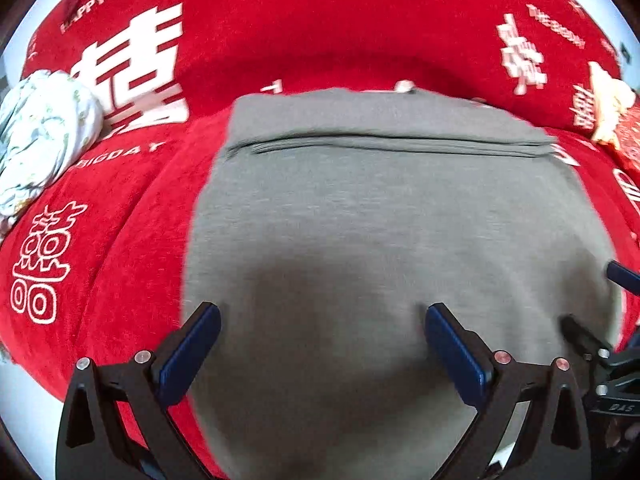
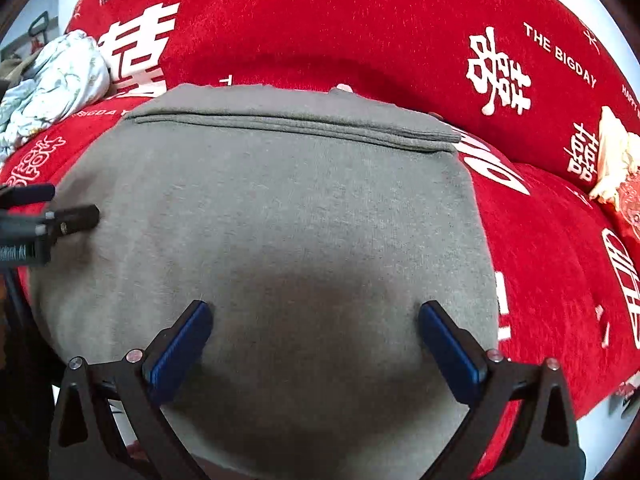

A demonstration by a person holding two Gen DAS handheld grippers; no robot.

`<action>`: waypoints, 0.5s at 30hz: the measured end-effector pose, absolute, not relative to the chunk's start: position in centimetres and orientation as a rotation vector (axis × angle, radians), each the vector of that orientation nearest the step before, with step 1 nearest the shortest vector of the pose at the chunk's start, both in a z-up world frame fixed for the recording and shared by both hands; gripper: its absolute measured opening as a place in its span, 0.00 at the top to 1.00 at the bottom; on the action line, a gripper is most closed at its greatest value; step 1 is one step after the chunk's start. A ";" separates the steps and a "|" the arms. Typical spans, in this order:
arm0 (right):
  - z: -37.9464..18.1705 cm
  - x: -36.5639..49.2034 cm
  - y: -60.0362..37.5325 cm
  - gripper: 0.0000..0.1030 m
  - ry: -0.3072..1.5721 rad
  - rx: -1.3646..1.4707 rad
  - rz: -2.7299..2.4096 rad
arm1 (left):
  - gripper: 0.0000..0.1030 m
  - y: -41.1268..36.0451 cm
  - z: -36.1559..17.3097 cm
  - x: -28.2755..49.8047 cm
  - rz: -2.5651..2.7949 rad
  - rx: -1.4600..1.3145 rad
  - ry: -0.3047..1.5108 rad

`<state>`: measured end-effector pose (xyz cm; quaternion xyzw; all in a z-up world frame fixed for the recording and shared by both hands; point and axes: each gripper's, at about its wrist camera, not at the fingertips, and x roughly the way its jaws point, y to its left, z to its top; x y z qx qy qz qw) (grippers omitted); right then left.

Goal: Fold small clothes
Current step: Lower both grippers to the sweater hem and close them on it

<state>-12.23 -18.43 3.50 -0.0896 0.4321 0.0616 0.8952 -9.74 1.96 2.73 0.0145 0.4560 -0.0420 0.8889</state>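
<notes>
One red cloth (image 2: 540, 240) with white lettering covering the surface, grey garment (image 2: 280, 208) spread ahead of both tools, far edge folded over, left gripper (image 1: 322, 320) jaws spread, right gripper (image 2: 316, 316) likewise, pale crumpled fabric (image 1: 40, 136) far left, cream item (image 2: 612, 164) far right.

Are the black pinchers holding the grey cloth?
No. Both the left gripper and right gripper have jaws wide open above the folded grey knit garment; nothing is held.

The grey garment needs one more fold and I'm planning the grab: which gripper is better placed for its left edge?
Left. The left gripper, open, hangs over the grey garment near that edge; the right gripper, also open, hovers toward the other side.
</notes>
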 end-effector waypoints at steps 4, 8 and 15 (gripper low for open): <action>3.0 -11.5 -15.6 0.00 0.881 -0.228 0.211 | 0.00 -1.2 1.7 -9.7 -0.079 0.136 0.950; 2.1 -12.1 -16.3 0.01 0.889 -0.223 0.217 | 0.00 1.0 1.6 -10.3 -0.105 0.056 0.975; 1.5 -15.3 -17.5 0.01 0.941 -0.282 0.200 | 0.00 1.9 1.0 -13.0 -0.092 0.072 1.010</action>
